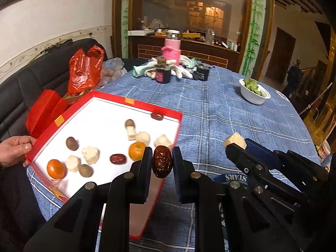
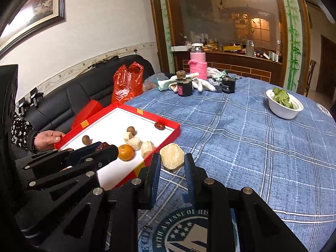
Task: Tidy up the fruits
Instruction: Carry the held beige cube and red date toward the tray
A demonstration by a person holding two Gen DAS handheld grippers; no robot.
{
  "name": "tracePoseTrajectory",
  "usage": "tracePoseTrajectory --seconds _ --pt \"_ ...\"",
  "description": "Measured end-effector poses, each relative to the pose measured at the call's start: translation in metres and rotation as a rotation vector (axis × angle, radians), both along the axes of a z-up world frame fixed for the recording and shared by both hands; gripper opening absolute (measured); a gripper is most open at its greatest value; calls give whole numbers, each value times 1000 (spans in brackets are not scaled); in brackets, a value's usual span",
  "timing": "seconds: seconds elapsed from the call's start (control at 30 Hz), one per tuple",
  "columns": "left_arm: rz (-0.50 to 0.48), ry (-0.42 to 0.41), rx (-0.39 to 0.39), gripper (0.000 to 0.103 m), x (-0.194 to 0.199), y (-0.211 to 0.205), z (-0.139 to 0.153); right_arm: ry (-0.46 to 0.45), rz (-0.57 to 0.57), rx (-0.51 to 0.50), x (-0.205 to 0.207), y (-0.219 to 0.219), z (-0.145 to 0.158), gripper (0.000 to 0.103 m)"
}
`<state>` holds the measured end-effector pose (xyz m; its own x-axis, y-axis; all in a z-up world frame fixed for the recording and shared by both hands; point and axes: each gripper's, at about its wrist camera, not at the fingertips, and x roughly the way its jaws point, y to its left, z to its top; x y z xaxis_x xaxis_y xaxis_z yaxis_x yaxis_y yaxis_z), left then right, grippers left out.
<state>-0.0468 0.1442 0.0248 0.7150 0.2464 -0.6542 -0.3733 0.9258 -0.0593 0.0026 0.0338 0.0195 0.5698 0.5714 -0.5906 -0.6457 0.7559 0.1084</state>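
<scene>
Left wrist view: a dried date (image 1: 162,161) is held clamped between the pads of the left gripper (image 1: 162,163), jaws drawn in tight on it, above the near edge of the red tray (image 1: 134,98). The right gripper (image 2: 172,163) is closed on a pale chunk (image 2: 172,157), held over the blue cloth (image 2: 241,138) just off the tray's right edge.

Inside the tray, two oranges (image 1: 137,151) are seen toward the near side, with more dates (image 1: 118,159), brown round fruits (image 1: 72,143) and pale chunks (image 1: 90,155) scattered between them; one date lies by the far right corner. The tray's left edge is steadied by a hand (image 1: 14,150).

The held date is judged light, wrinkled and slightly yielding; it is best gripped across its middle, as it is now, so that it cannot pivot. The chunk looks dry and crumbly, so flat faces and modest pressure are advised. The oranges are judged heavier, round and prone to rolling; a wide grip across the middle would be needed.
</scene>
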Motion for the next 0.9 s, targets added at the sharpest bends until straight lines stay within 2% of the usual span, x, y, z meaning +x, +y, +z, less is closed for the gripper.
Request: tracePoseTrajectory --seconds 0.57,0.9 --pt "147 0 4 17 -12 51 1 -20 126 10 7 66 15 23" --pt "208 38 -11 17 -11 78 -13 8 178 -7 11 99 2 23"
